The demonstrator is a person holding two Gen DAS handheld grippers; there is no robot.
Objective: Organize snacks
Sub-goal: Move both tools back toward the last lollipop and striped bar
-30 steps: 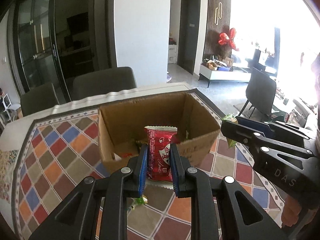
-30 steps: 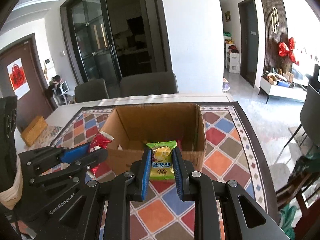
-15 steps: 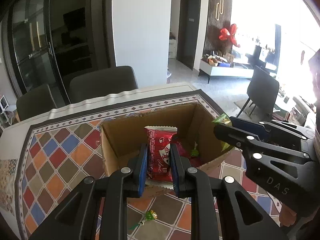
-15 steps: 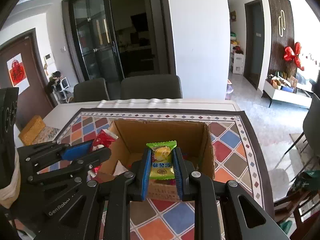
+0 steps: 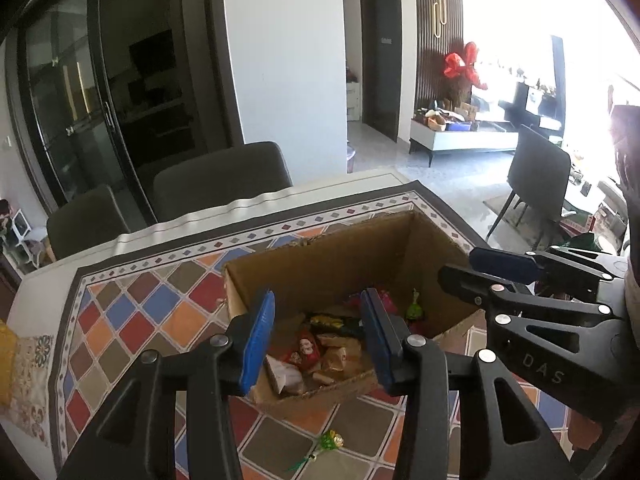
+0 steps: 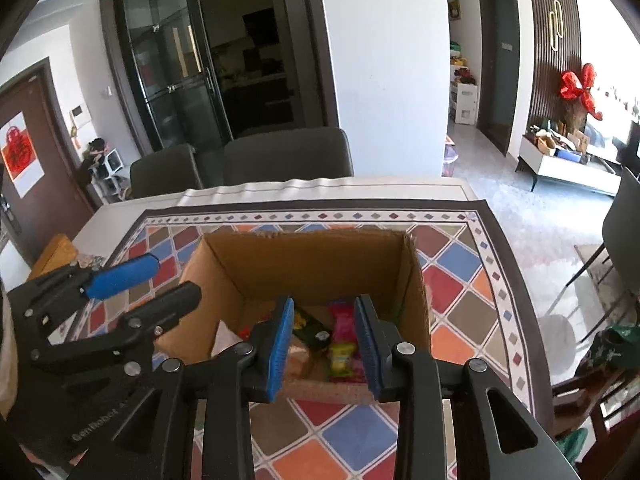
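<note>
Left hand-held gripper (image 5: 316, 334): jaws opening, blue pads spread, nothing pinched between them. It sits over the near rim of the cardboard box (image 5: 320, 272). Right hand-held gripper (image 6: 325, 342): also opening, pads apart w/ a narrower gap, nothing gripped; it hangs over the same box's near edge. Both point steeply down into the box, side by side.

Snacks: mostly inside the box now. Left wrist view shows a red wrapper (image 5: 306, 350) among tan packets on the box floor. Right wrist view shows a yellow-green packet (image 6: 341, 356) lying on the bottom, seen thru the gap between the pads, w/ a pink one (image 6: 342, 316) behind it. One small green-gold candy (image 5: 332, 439) lies out on the patterned cloth of the worktop (image 5: 132, 320), just in front of the box.

Step in hand, as I read it: release/drop into the box. To do it well:
- Let pads open fully before pulling back, so no wrapper clings & gets dragged out.
- Keep tips inside the rim line while opening; packets should land on the floor, not the wall edge.
- Lift clear w/o catching the near wall — the box looks light, prob. slides easily.
- Keep the two tools apart when withdrawing.
- Then the stray candy: small, crinkly, so a low, centred pinch seems best.
</note>
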